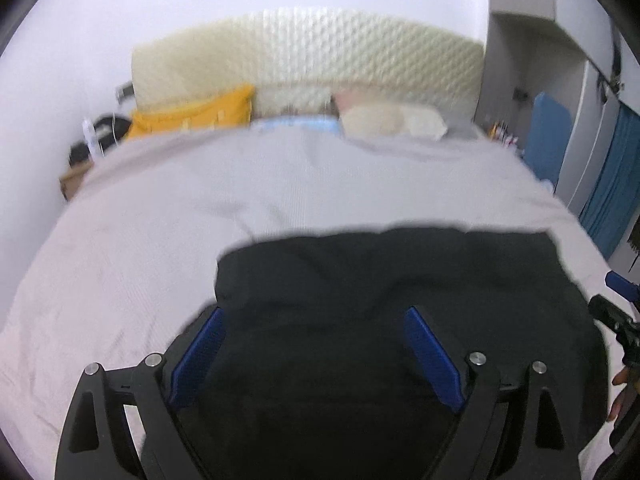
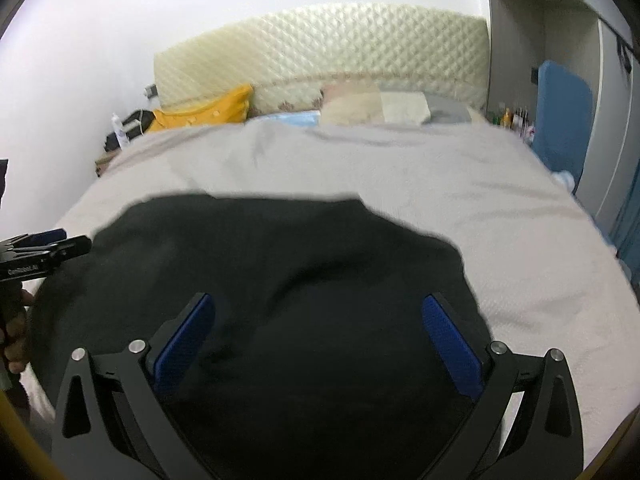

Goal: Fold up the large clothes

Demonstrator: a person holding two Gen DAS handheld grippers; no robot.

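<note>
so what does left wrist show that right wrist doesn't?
Only left wrist: the right gripper at its right edge, and teal fabric hanging beside the wardrobe. Only right wrist: the left gripper at its left edge. Both: the black garment on the grey bedspread, open jaws above it, the yellow pillow and the quilted headboard.

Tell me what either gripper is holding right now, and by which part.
Nothing is held. The left gripper and right gripper are both open wide above the black garment on the bed.
</note>
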